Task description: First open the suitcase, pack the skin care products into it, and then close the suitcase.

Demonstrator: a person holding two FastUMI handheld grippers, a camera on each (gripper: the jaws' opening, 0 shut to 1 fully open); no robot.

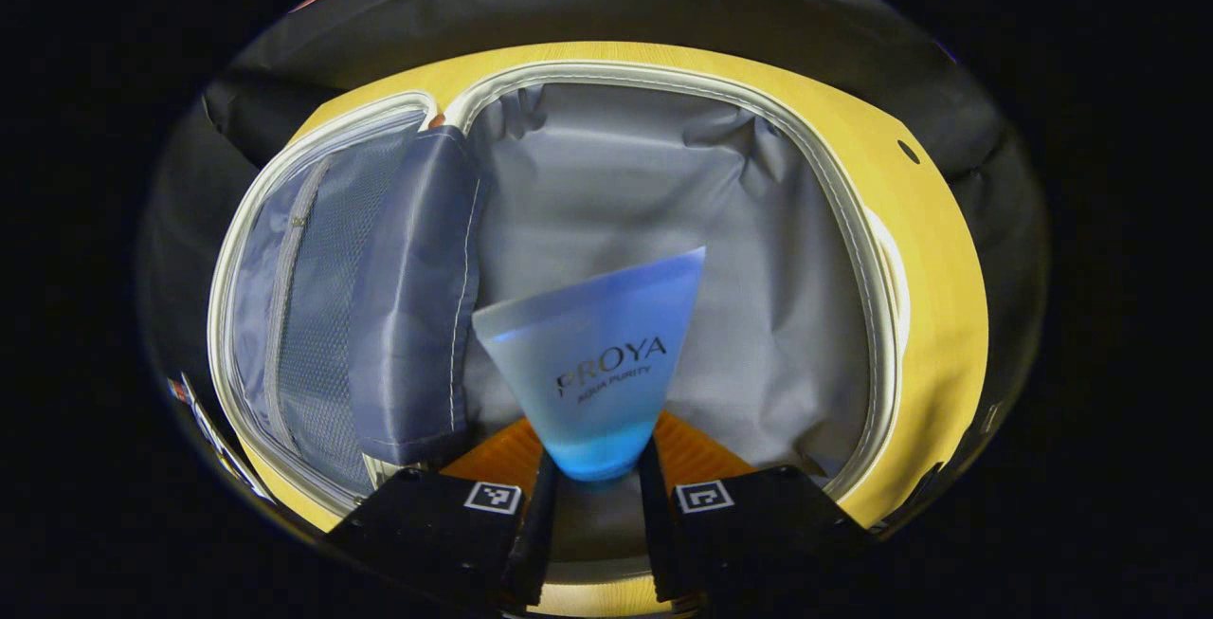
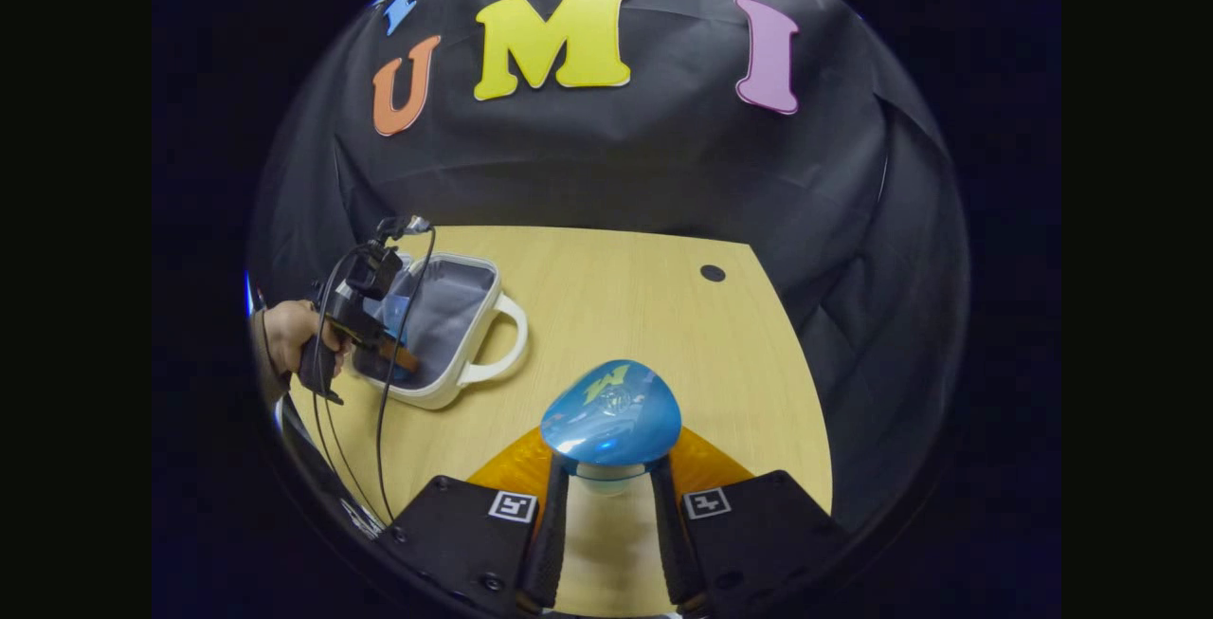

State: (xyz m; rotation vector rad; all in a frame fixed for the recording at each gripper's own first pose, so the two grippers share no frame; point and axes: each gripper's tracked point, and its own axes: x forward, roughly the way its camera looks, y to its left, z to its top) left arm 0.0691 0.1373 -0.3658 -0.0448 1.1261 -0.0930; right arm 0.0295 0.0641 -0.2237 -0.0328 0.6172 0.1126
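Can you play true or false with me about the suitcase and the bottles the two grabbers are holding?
1. The suitcase is open. True.
2. The left gripper holds nothing. False: its fingers squeeze a pale blue tube.
3. The tube hangs over the open suitcase. True.
4. The right gripper is over the suitcase too. False: it is over the bare wooden table, away from the suitcase.
5. The right gripper holds a bottle with a blue cap. True.

Open suitcase on table, tube above its lining.
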